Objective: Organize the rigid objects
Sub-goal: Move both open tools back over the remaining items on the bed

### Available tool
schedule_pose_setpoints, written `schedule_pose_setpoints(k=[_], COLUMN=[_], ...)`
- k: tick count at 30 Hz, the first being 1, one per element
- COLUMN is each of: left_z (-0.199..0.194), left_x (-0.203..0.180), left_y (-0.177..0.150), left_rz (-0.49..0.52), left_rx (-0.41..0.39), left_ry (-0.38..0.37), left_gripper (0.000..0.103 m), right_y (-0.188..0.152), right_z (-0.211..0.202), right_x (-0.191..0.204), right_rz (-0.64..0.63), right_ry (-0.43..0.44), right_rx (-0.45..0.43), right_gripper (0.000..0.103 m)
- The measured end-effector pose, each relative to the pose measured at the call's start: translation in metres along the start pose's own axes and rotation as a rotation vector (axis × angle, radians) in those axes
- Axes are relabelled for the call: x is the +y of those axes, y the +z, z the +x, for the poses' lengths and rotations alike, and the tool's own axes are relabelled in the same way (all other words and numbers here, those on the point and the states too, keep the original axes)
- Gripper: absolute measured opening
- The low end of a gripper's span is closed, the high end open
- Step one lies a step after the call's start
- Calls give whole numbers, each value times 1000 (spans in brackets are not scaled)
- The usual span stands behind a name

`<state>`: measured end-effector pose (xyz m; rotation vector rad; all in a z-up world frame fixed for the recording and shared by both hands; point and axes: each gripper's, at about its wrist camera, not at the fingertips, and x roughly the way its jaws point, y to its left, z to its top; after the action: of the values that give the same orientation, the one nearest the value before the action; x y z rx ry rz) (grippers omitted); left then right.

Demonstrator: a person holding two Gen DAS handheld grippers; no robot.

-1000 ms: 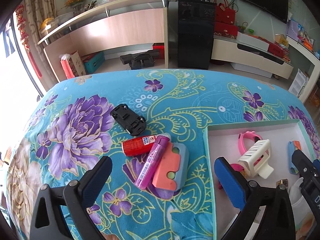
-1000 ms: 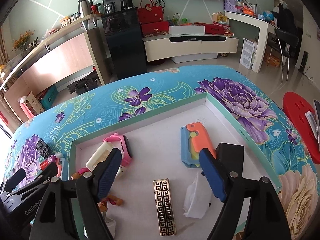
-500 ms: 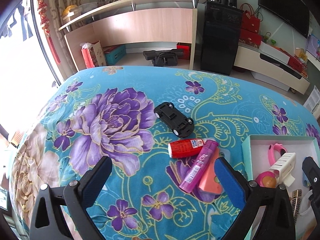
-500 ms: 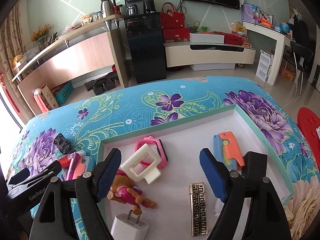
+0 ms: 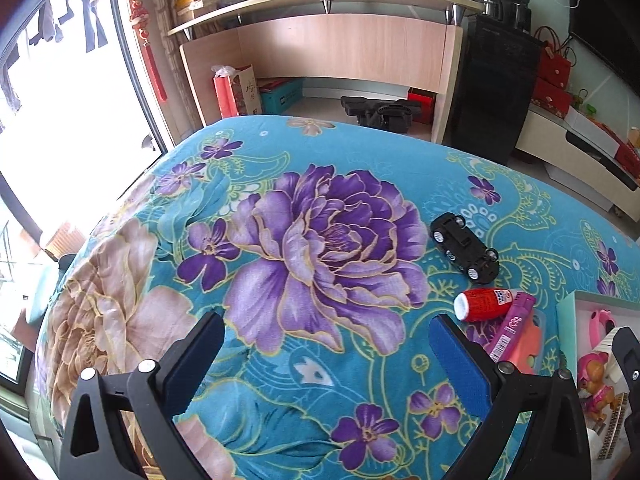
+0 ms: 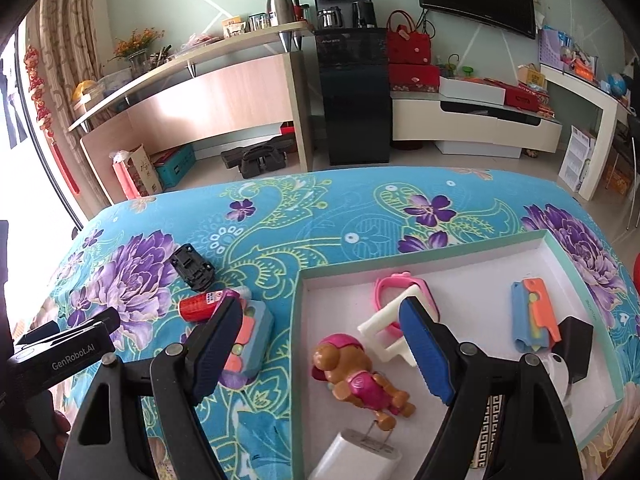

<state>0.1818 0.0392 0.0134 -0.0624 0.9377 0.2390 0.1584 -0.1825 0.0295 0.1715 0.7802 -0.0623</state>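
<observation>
On the flowered cloth lie a black toy car (image 5: pixel 464 248) (image 6: pixel 192 267), a red bottle (image 5: pixel 486 304) (image 6: pixel 202 305), a pink tube (image 5: pixel 514 328) and an orange-and-blue toy (image 6: pixel 250 334). My left gripper (image 5: pixel 326 354) is open and empty over the purple flower, left of these. My right gripper (image 6: pixel 320 340) is open and empty above the left edge of the white tray (image 6: pixel 500 246), which holds a toy dog (image 6: pixel 360 380), a white clip (image 6: pixel 386 334), a pink band (image 6: pixel 394 284), an orange-and-blue toy (image 6: pixel 534 320), a white charger (image 6: pixel 360 456) and a patterned lighter (image 6: pixel 486 432).
The left gripper's body (image 6: pixel 64 354) shows at the left of the right wrist view. The table's edges fall away at the far and left sides. Beyond stand a wooden counter (image 6: pixel 200 96), a black cabinet (image 6: pixel 356 96) and a TV stand (image 6: pixel 476 124).
Both grippers have swung left. The left one moved away from the loose objects to over the purple flower. The right one moved from over the tray's middle to its left edge.
</observation>
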Motion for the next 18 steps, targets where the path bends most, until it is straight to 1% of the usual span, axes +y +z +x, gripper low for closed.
schedule_pose_setpoints(k=[4, 10, 14, 18], left_z=[2, 9, 16, 22], left_x=[15, 33, 35, 26], left_y=[-1, -1, -3, -4], left_rz=[-7, -26, -33, 0], left_rx=[6, 18, 29, 32], left_ry=[4, 29, 9, -20], left_gripper=[103, 103, 103, 103], right_y=[-3, -7, -11, -10], right_z=[8, 18, 22, 21], right_x=[17, 39, 45, 37], right_rz=[-35, -70, -94, -78], right_ry=[20, 62, 63, 54], right_rx=[16, 38, 48, 51], right_gripper=[81, 81, 81, 81])
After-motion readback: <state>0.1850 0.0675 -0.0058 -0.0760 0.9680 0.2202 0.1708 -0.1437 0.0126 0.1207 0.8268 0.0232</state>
